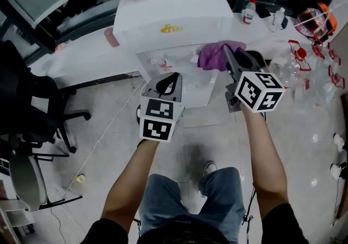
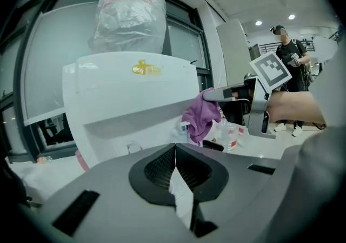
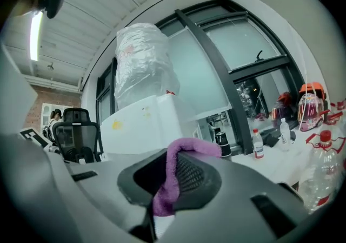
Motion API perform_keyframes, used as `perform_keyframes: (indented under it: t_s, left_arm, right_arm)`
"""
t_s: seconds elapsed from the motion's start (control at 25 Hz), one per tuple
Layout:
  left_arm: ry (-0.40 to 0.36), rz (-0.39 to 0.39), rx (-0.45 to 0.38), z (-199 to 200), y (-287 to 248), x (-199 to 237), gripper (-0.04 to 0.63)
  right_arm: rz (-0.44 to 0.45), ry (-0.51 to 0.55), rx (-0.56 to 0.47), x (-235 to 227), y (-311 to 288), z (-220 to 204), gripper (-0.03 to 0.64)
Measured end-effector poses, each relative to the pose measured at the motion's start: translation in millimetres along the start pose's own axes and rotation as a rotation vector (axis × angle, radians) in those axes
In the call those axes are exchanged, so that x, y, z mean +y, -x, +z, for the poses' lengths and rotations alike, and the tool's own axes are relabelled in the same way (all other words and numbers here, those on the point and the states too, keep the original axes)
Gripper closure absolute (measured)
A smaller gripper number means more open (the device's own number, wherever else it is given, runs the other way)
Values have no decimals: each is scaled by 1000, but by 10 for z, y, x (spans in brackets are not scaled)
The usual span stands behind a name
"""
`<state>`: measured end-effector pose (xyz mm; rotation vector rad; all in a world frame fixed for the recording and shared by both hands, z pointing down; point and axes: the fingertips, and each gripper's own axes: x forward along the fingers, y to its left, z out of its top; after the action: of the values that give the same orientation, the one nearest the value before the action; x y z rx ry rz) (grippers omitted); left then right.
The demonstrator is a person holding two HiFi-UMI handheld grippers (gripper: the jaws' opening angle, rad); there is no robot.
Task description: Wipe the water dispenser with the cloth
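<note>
The right hand-held gripper (image 1: 228,57) has its jaws pinched on a purple cloth (image 1: 212,55). In the right gripper view the cloth runs up btwn the two ribbed pads and folds over the top of one. The cloth is bunched against the front of the white water dispenser (image 1: 174,12), at its right side, level w/ the tap recess. I can't tell for sure if it presses on the surface.

The left hand-held gripper (image 1: 173,78) is lower and to the left, in front of the dispenser, jaws pressed together w/ nothing btwn them.

There's a small yellow logo (image 2: 143,67) on the dispenser's front panel, too blurred to read. No other legible writing, only the square black-and-white markers on each gripper's cube.

The gripper views show a bottle wrapped in clear plastic (image 2: 130,12) on top of the dispenser, cropped in the head view. The head view alone shows the white worktop (image 1: 81,55) behind, the black office chair (image 1: 27,101) at left and small plastic bottles (image 1: 249,12) at right. Only the left gripper view shows a person (image 2: 289,55) standing far back.
</note>
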<state>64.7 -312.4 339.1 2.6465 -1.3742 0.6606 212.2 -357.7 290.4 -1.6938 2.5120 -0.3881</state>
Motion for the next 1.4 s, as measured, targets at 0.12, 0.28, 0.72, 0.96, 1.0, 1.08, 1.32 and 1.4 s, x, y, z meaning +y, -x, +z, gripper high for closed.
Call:
perform_keyframes:
  t_s: [0.12, 0.28, 0.72, 0.96, 1.0, 1.08, 1.32, 1.4]
  left_arm:
    - [-9, -7, -30, -146, -129, -23, 569]
    - [-28, -17, -68, -345, -264, -52, 569]
    - [-48, -13, -145, -930, -377, -39, 569]
    - [-34, -8, -146, -1209, -461, 6, 569]
    - [-34, -9, -145, -1248, -470, 5, 569]
    - [-37, -13, -145, -1304, -486, 18, 569]
    - [-38, -3, -138, -1421, -500, 114, 569]
    - [-43, -1, -140, -1414, -490, 128, 569]
  right_arm:
    - [8, 1, -62, -54, 8, -82, 584]
    - [15, 8, -121, -96, 31, -252, 584]
    - [-1, 84, -125, -191, -57, -1013, 584]
    - [-17, 74, -92, -283, -127, -1445, 584]
    - [-23, 69, -81, -303, -130, -1541, 584]
    - [-34, 59, -58, -339, -140, -1725, 584]
    - [-47, 43, -23, -410, -193, -1983, 584]
    - [-46, 59, -25, -372, -170, -1936, 584]
